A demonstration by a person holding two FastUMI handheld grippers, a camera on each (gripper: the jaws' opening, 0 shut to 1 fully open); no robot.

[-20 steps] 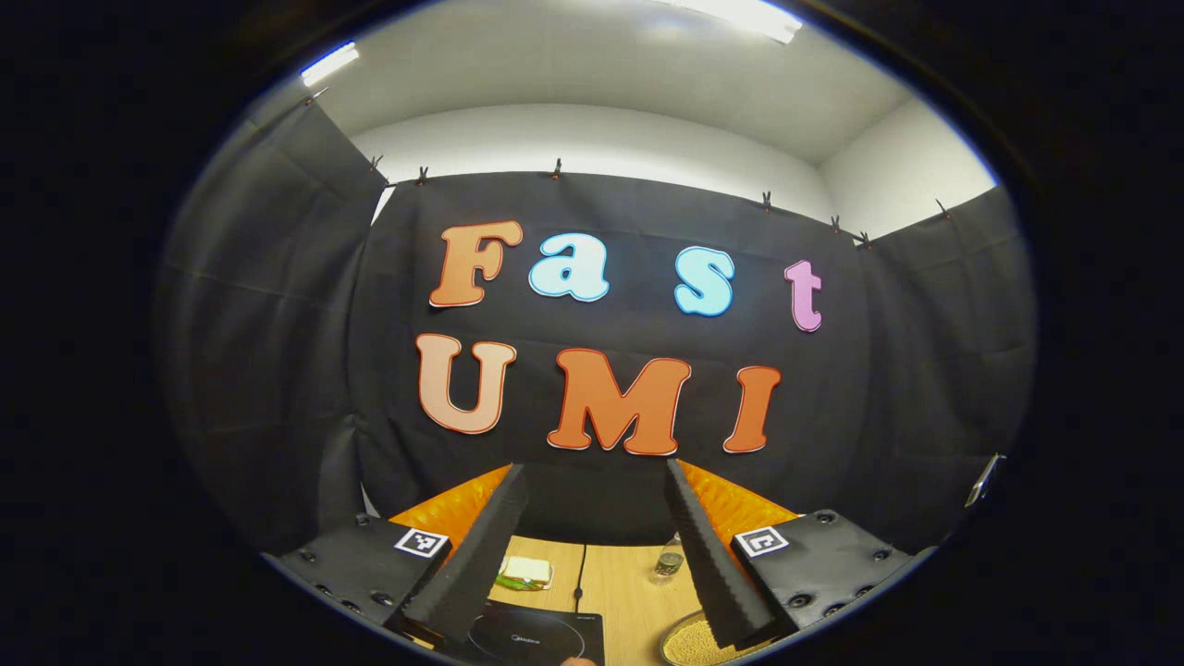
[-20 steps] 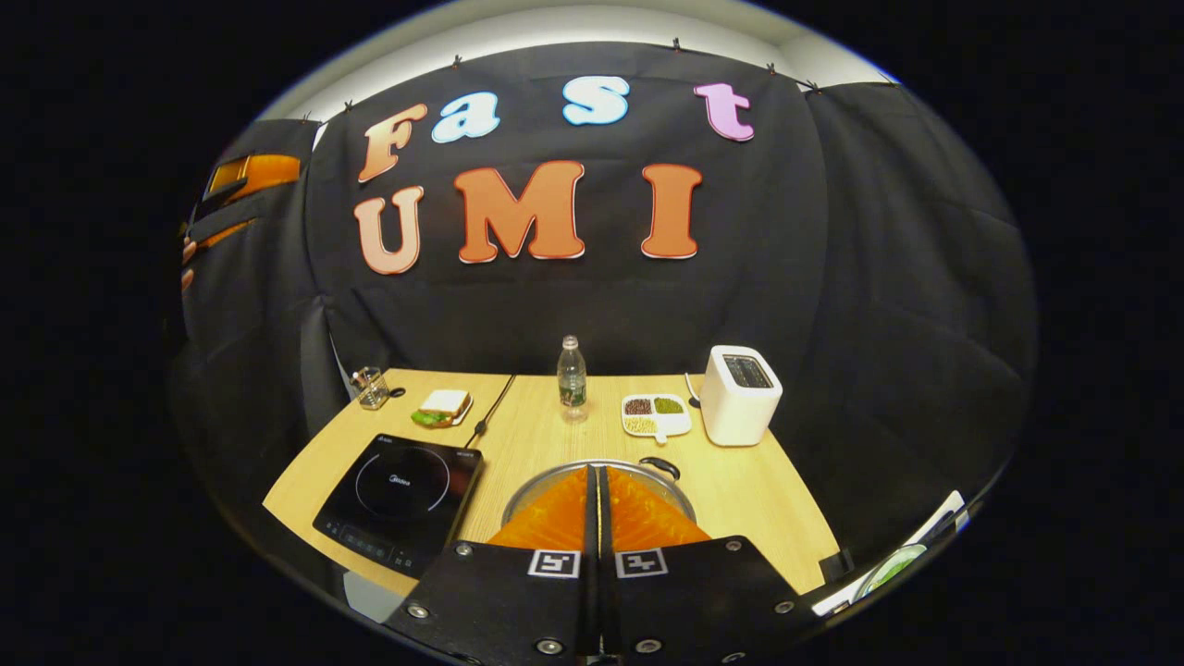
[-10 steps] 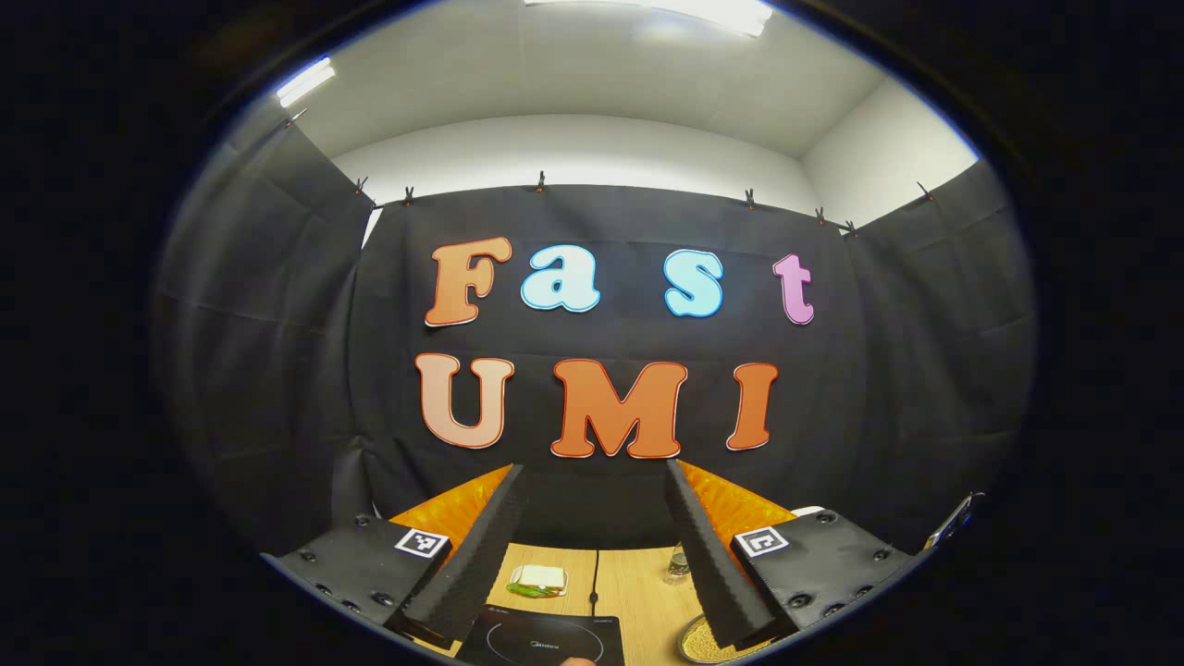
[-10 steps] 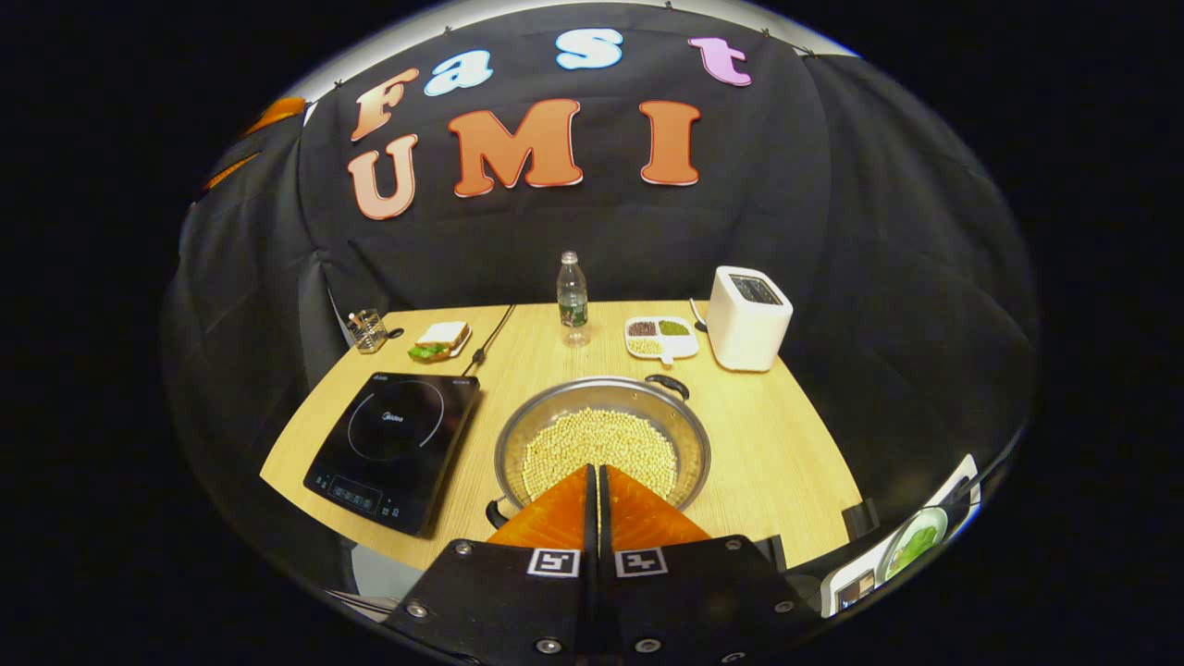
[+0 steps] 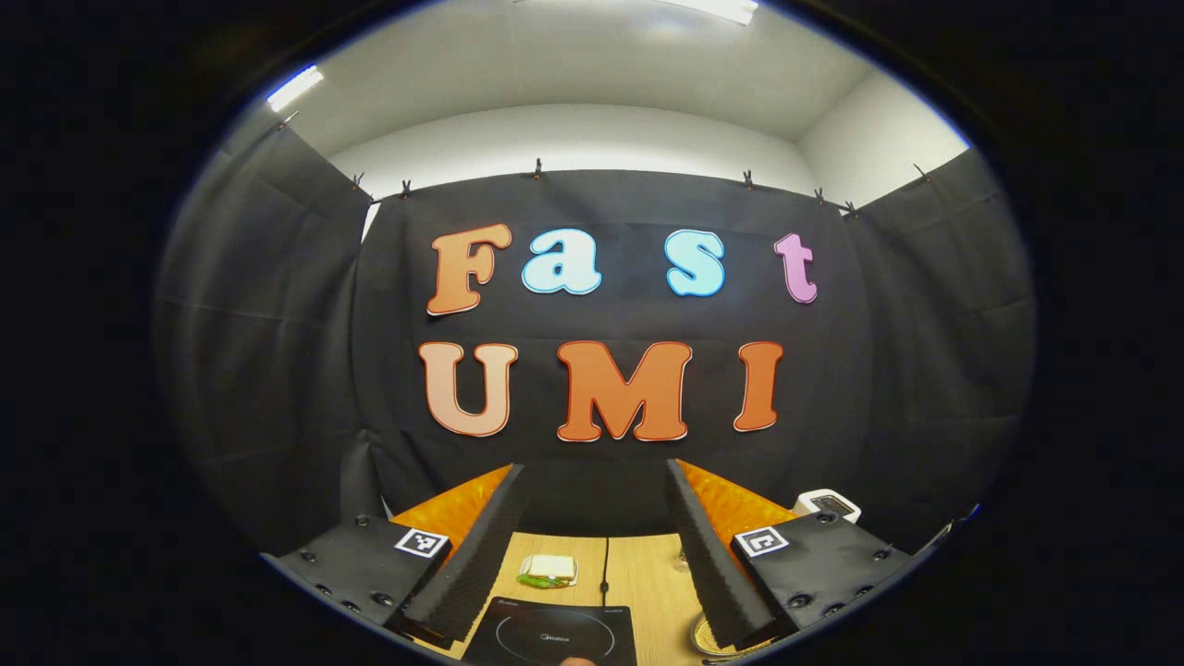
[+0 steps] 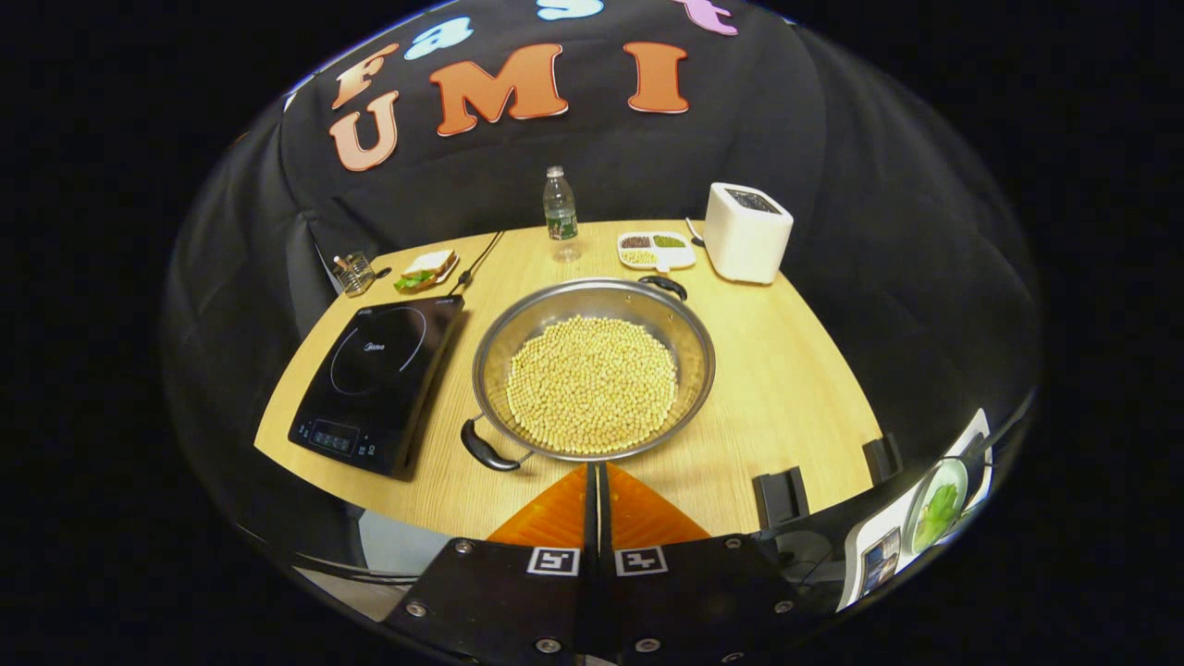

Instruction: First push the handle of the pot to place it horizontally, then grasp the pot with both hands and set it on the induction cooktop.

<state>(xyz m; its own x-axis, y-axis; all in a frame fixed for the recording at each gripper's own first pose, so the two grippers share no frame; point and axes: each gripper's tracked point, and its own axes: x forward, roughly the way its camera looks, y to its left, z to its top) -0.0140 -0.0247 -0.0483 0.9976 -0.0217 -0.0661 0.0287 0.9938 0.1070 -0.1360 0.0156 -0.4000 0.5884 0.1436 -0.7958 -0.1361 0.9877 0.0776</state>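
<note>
A steel pot full of pale beans stands mid-table in the right gripper view. Its two black handles lie on a diagonal, one at the near left and one at the far right. The black induction cooktop lies flat just left of the pot. My right gripper is shut on nothing and hovers above the table's front edge, just short of the pot. My left gripper is open, held high and facing the back wall. Below its fingers are the cooktop and a sliver of the pot's rim.
Along the back of the wooden table stand a water bottle, a divided snack dish and a white toaster. At the back left are a sandwich, a small glass holder and the cooktop's cable.
The right gripper view has tipped downward, so the whole pot and table now lie ahead of its shut fingers. The left gripper view drifted slightly right, bringing the toaster into sight.
</note>
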